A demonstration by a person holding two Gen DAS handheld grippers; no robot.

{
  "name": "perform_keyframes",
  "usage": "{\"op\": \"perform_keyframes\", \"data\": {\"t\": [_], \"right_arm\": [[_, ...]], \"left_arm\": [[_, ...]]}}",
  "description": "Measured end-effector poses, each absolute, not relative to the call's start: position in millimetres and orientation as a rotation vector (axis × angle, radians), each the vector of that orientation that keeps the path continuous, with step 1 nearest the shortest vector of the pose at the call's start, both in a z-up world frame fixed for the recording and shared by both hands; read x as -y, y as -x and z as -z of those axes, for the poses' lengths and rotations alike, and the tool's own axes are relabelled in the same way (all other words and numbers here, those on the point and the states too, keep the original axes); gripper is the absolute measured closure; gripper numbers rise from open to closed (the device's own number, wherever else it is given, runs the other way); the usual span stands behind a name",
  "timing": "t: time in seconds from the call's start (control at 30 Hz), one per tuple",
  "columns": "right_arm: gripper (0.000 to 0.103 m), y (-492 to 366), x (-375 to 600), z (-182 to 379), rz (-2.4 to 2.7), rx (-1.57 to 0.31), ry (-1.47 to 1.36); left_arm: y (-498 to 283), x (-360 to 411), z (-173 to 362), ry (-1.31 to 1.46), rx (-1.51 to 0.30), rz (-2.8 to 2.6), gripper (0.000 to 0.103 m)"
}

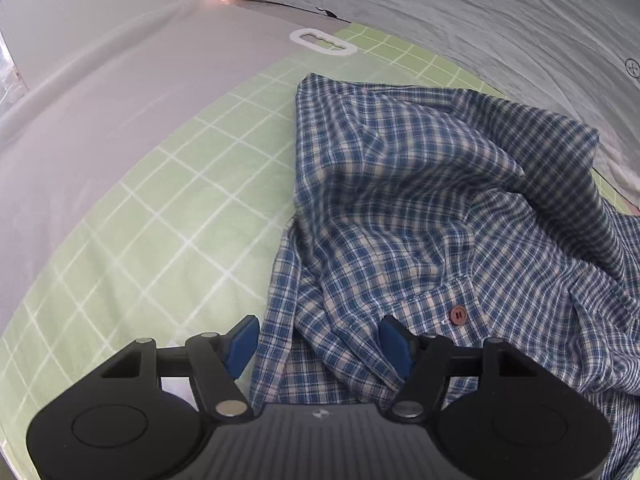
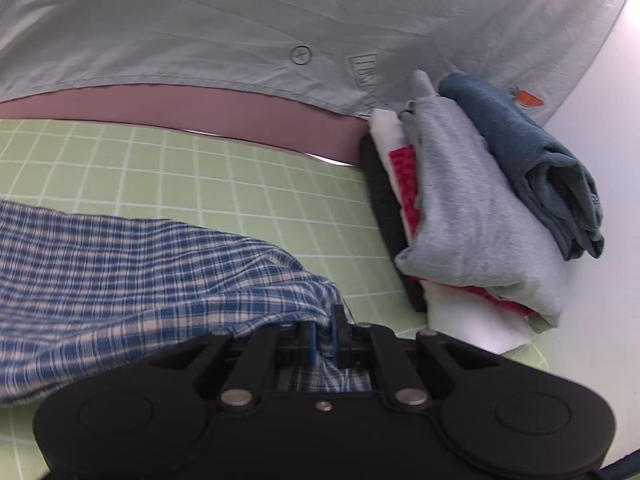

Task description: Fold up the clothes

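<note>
A blue-and-white plaid shirt (image 1: 420, 200) lies crumpled on a green gridded mat (image 1: 160, 208), a brown button (image 1: 458, 315) showing near its lower part. My left gripper (image 1: 320, 344) hangs over the shirt's left edge with its blue pads (image 1: 242, 344) wide apart; cloth lies between them but they do not press it. In the right wrist view the same plaid shirt (image 2: 120, 264) stretches to the left, lifted off the mat (image 2: 200, 176). My right gripper (image 2: 324, 342) is shut on a fold of it, with the cloth pinched between the blue pads.
A stack of folded clothes (image 2: 472, 208), grey, dark blue, white and red, sits at the mat's right end. A white plastic clip (image 1: 322, 42) lies at the mat's far edge. A person's grey shirt (image 2: 280, 20) fills the background behind the mat.
</note>
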State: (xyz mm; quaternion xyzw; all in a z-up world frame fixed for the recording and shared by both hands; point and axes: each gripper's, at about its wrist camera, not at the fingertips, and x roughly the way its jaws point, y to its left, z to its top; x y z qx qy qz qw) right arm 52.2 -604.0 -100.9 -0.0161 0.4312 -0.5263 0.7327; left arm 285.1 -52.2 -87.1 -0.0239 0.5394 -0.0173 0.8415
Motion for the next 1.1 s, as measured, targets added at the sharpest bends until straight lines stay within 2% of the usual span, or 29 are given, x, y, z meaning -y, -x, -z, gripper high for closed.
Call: {"op": "perform_keyframes", "data": {"t": [0.07,0.17,0.43,0.6,0.77,0.9,0.97,1.0,1.07,1.1], "right_arm": [[0.07,-48,602,95,1.171,-0.939,-0.015],[0.05,-45,568,96,1.115,-0.916,-0.069],[0.047,-61,435,107,0.837,-0.872,-0.311],[0.045,-79,360,100,0.664,-0.852,-0.363],[0.037,-89,309,102,0.551,-0.876,-0.38],[0.037,-93,282,114,0.545,-0.938,-0.351],[0.049,-90,275,119,0.548,-0.954,-0.344],[0.055,-86,274,120,0.546,-0.952,-0.348],[0.084,-75,277,121,0.551,-0.934,-0.357],[0.09,-69,279,121,0.562,-0.922,-0.363]], "left_arm": [[-278,58,86,0.029,-1.14,0.053,0.036],[-265,60,83,0.032,-1.149,0.079,0.036],[-215,50,83,0.048,-1.211,0.145,0.035],[-194,49,88,-0.014,-1.241,0.187,0.035],[-178,40,92,-0.072,-1.278,0.242,0.035],[-166,31,94,-0.113,-1.296,0.272,0.037],[-161,25,94,-0.101,-1.297,0.295,0.044],[-159,22,94,-0.094,-1.296,0.303,0.054],[-156,15,93,-0.083,-1.29,0.311,0.076],[-155,12,93,-0.07,-1.289,0.32,0.097]]}}
